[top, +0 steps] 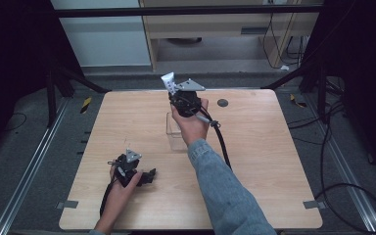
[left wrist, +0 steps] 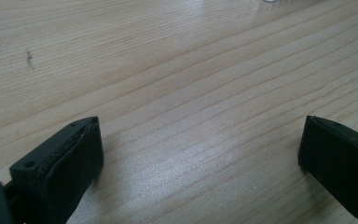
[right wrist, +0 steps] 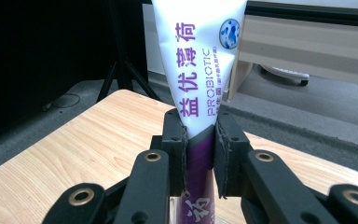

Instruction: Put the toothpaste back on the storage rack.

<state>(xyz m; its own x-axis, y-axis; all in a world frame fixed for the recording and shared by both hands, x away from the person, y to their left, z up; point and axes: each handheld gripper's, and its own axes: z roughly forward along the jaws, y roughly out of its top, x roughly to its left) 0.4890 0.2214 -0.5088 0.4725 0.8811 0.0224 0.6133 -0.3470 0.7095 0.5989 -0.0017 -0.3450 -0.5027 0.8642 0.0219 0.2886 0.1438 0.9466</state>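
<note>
**Holding a toothpaste tube upright above the clear container**

Gripping the white and purple toothpaste tube (right wrist: 196,70) in my right tool (right wrist: 200,156), I have both pads clenched on its lower part, where the white print gives way to purple. The tube stands upright, its flat crimped end at the top, and in the high view it rises beyond my right hand (top: 192,122) near the far edge of the worktop (top: 269,161). Just below my hand stands a clear container (top: 174,133), into which the tube's lower end seems to reach. My left tool (left wrist: 200,154) rests on the worktop near its front left, well apart from the tube, jaws released and wide with bare wood between them.
</note>
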